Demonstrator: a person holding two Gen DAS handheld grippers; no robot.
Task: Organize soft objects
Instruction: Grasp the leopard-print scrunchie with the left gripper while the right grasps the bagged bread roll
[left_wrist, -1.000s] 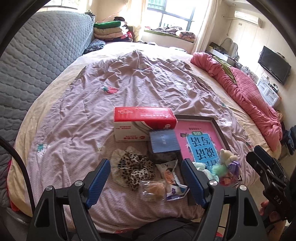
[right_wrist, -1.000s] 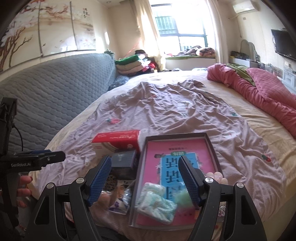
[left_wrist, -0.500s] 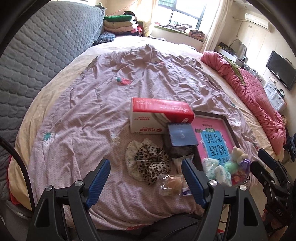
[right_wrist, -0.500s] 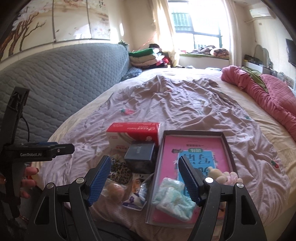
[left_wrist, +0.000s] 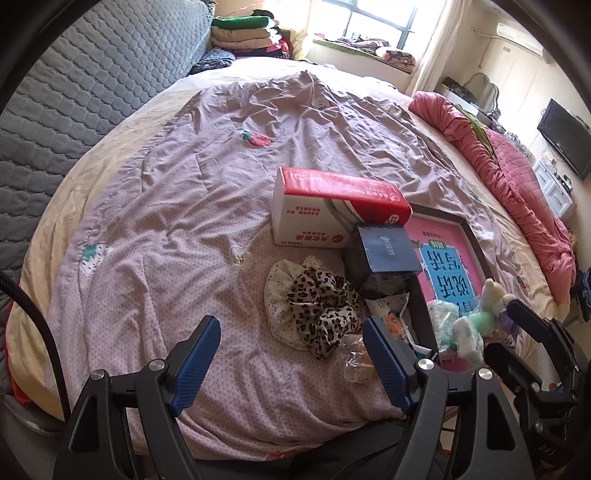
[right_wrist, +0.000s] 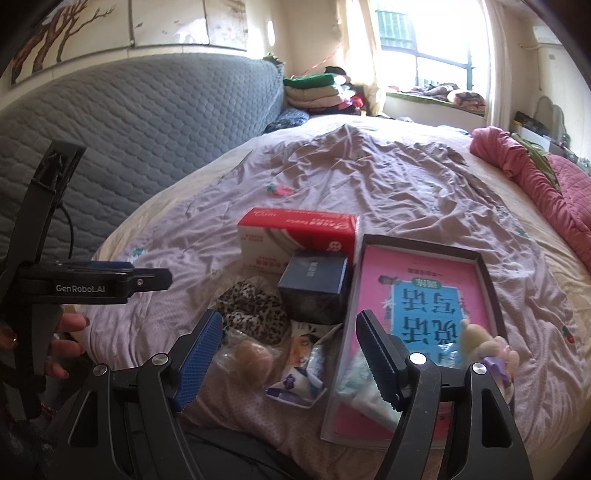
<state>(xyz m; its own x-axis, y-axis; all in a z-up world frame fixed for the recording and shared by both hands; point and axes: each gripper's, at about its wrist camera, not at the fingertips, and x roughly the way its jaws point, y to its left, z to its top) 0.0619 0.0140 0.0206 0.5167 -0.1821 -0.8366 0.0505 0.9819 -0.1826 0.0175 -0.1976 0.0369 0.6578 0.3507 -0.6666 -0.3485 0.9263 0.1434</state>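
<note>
Both tongs gape wide, empty. The leopard scrunchie (left_wrist: 317, 314) lies centre frame between the left gripper (left_wrist: 291, 365) tips; only the right gripper (right_wrist: 290, 360) view shows fingers (right_wrist: 64, 341) at lower left.

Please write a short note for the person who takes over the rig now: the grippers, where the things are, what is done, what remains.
Left gripper: open, empty, above the leopard scrunchie.
Right gripper: open, empty, near the tray.
In the tray: plush toy, pale soft packs.
On the bedspread: scrunchie, bagged bun, sachet, red tissue box, dark box.
Left: probably scrunchie and bun into the tray.
</note>
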